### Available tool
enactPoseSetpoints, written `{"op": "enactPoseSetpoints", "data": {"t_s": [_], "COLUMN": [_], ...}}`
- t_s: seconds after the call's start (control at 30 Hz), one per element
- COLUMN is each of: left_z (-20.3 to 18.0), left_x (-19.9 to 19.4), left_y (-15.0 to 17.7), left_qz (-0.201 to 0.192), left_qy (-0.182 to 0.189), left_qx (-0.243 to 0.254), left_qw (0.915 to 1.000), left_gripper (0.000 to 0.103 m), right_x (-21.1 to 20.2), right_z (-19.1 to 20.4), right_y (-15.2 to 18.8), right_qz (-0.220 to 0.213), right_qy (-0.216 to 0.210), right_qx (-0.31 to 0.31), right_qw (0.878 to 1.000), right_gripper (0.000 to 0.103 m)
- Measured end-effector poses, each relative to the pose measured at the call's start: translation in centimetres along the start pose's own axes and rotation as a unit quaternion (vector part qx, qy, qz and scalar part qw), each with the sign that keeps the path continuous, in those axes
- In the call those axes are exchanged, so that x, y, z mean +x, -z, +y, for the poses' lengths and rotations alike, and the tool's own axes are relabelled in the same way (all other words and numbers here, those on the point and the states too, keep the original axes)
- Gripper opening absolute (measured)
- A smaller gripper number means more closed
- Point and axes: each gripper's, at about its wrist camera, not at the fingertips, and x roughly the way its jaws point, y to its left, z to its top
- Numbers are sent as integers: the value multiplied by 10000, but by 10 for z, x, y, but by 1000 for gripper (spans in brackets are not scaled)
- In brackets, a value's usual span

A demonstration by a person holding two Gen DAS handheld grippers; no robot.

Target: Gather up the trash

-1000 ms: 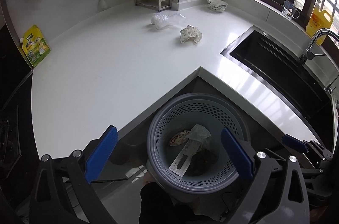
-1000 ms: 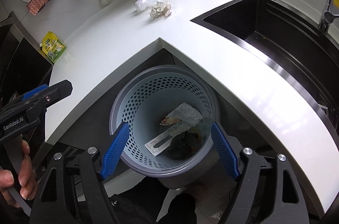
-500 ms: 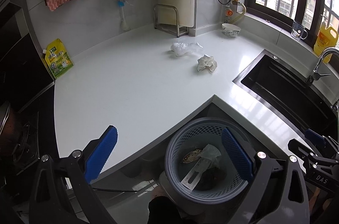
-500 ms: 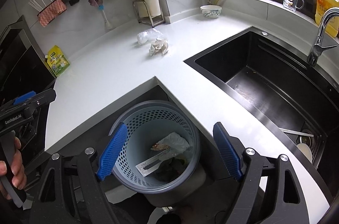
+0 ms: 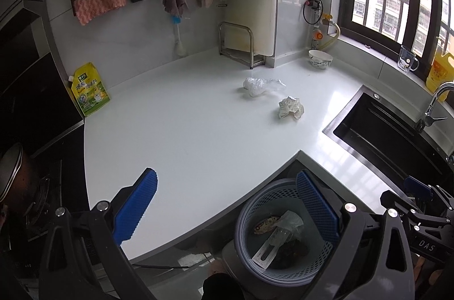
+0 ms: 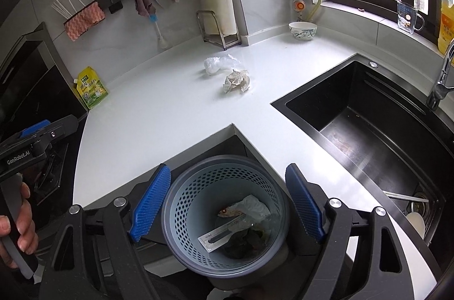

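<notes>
Over the white counter point(image 5: 198, 135) and trash basket point(image 6: 181, 209), left gripper point(image 5: 227, 209) and right gripper point(image 6: 227, 203) gape wide, empty.

Crumpled paper point(image 5: 290, 107) beside plastic bag point(image 5: 262, 85) — on countertop point(image 5: 184, 135).

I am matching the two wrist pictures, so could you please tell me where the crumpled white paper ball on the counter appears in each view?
Left wrist view: the crumpled white paper ball lies right of centre, below and right of the clear crumpled plastic bag.
Right wrist view: the paper ball lies at upper centre, again just below and right of the bag.
Shared landmark: the white patterned ceramic bowl near the back wall.
</notes>
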Motion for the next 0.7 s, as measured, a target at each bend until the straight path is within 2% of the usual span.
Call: {"op": "enactPoseSetpoints", "data": {"t_s": [0.3, 0.7], "left_z": [25, 56], "left_x": [45, 138], "left_y": [-42, -84], "left_qz": [23, 368], "left_qy": [246, 509], "left_qx": [-41, 89], "left_qw": [9997, 9980], "left_gripper": [97, 97], "right_x": [33, 114], "right_z": [15, 27], "right_y": [-41, -92], "right_qz": [-44, 220], "right_qy": [182, 484], "right_qx": [105, 447], "right_qw": [9998, 9976], "right_gripper": [79, 79]}}
